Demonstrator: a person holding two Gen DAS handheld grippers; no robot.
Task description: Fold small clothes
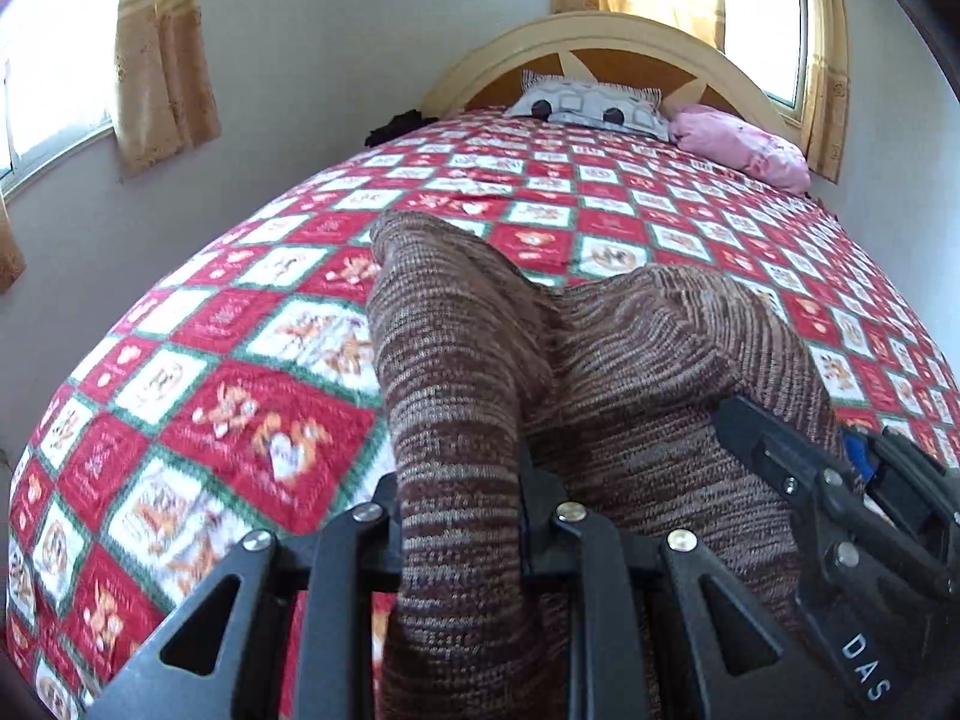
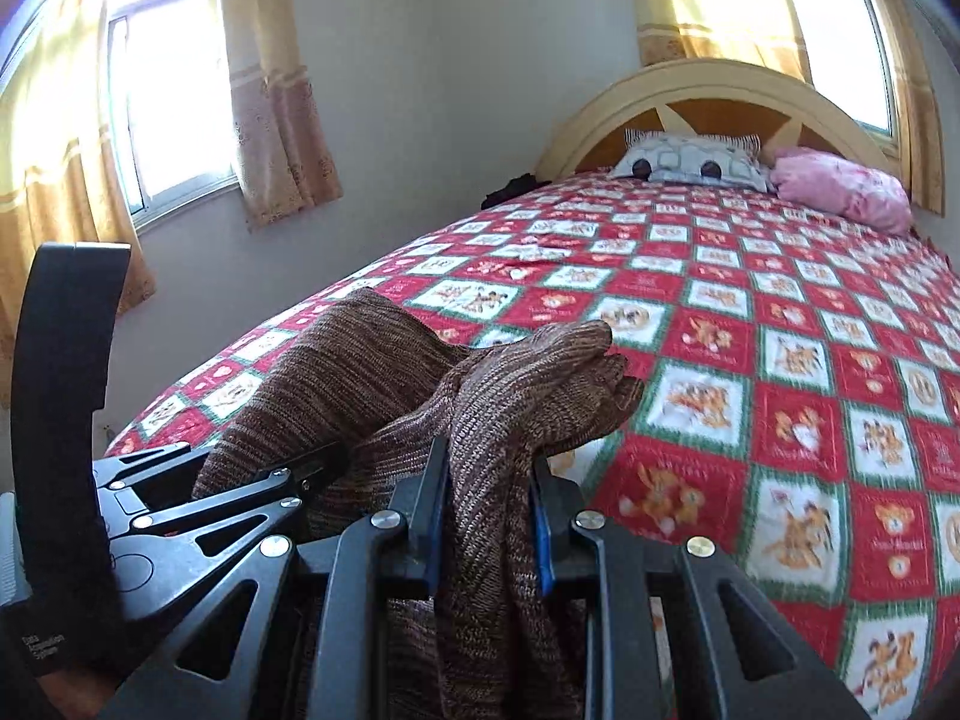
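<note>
A brown striped knit garment [image 1: 630, 372] lies bunched near the foot of the bed on the red, white and green patterned bedspread [image 1: 240, 372]. My left gripper [image 1: 459, 516] is shut on one part of the garment, which runs up between its fingers. My right gripper [image 2: 489, 516] is shut on another part of the garment [image 2: 528, 384], which drapes over its fingers. The right gripper shows at the lower right of the left wrist view [image 1: 840, 480]. The left gripper shows at the lower left of the right wrist view [image 2: 288, 480]. Both sit side by side, close together.
A grey patterned pillow [image 1: 591, 105] and a pink pillow [image 1: 741, 147] lie against the arched wooden headboard [image 1: 600, 36]. A dark item [image 1: 399, 126] sits at the bed's far left edge. Curtained windows [image 2: 168, 102] flank the bed; a wall runs along its left side.
</note>
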